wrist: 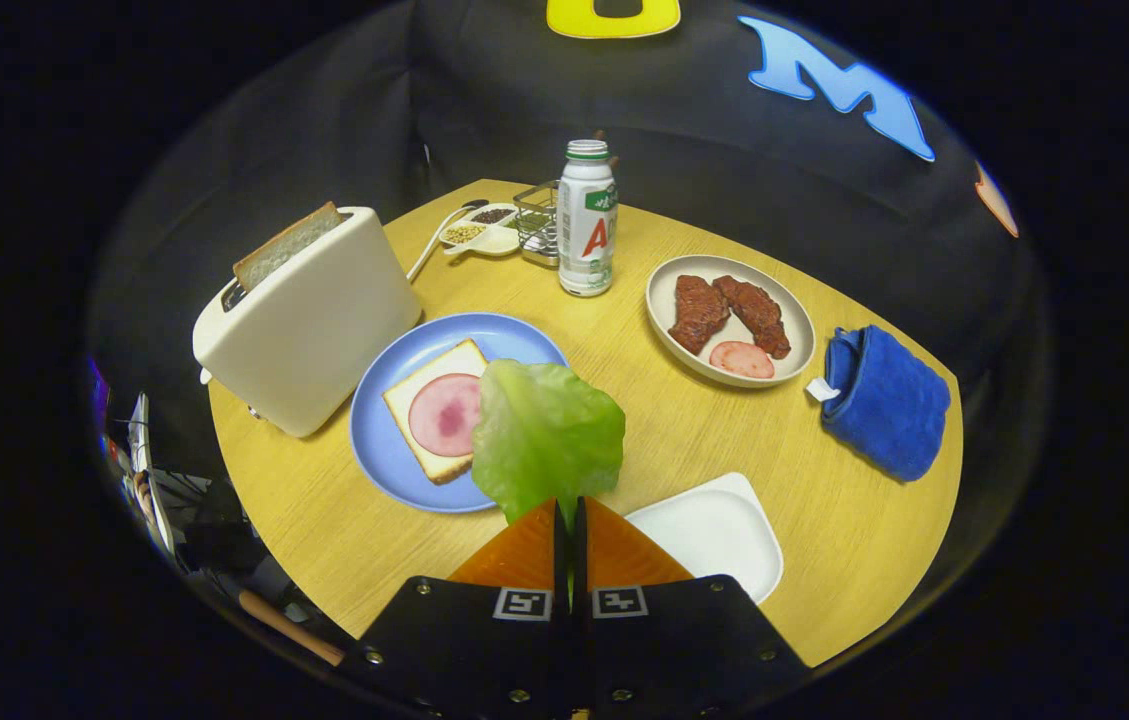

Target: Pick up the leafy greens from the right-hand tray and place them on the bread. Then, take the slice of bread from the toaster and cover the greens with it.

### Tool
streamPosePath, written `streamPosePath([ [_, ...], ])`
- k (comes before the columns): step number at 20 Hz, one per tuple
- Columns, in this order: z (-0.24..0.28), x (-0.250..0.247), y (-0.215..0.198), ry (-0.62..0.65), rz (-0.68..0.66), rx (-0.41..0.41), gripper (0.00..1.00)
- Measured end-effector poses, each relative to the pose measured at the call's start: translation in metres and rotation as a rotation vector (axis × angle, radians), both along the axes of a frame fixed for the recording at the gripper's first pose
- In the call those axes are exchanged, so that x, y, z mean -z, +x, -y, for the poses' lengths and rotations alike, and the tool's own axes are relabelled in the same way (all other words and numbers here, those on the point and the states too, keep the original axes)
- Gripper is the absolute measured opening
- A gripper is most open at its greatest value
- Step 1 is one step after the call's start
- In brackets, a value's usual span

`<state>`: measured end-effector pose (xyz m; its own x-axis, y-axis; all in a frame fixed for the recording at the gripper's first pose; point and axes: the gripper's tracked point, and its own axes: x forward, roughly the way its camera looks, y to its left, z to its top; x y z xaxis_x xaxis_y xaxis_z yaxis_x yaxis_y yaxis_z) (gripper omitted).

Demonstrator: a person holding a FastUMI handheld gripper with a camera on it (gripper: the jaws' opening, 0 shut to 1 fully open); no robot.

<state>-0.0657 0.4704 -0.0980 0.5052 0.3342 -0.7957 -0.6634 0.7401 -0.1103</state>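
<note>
My gripper (569, 512) is shut on a green lettuce leaf (546, 436), which stands up from the fingertips above the table. Just left of the leaf lies a blue plate (394, 455) with a slice of bread (421, 425) topped by a round pink ham slice (446, 413). The leaf overlaps the plate's right edge. Further left stands a cream toaster (309, 320) with a slice of bread (286, 245) poking out of its slot. To the right of the fingers sits an empty white tray (714, 530).
A white bottle (587, 220) stands beyond the blue plate. A beige plate (784, 325) with meat pieces lies to the right, a folded blue cloth (886, 400) beside it. A seasoning dish (479, 233) and a wire rack (536, 222) sit at the round wooden table's (844, 520) far edge.
</note>
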Motion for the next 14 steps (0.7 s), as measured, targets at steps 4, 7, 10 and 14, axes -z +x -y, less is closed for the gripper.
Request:
streamPosePath([
  [4, -0.037, 0.012, -0.002, -0.011, -0.019, -0.051, 0.01],
  [7, -0.058, 0.022, -0.003, -0.014, -0.042, -0.075, 0.01],
  [10, -0.074, 0.03, -0.003, -0.01, -0.06, -0.086, 0.01],
  [14, -0.088, 0.036, 0.003, -0.015, -0.065, -0.1, 0.01],
])
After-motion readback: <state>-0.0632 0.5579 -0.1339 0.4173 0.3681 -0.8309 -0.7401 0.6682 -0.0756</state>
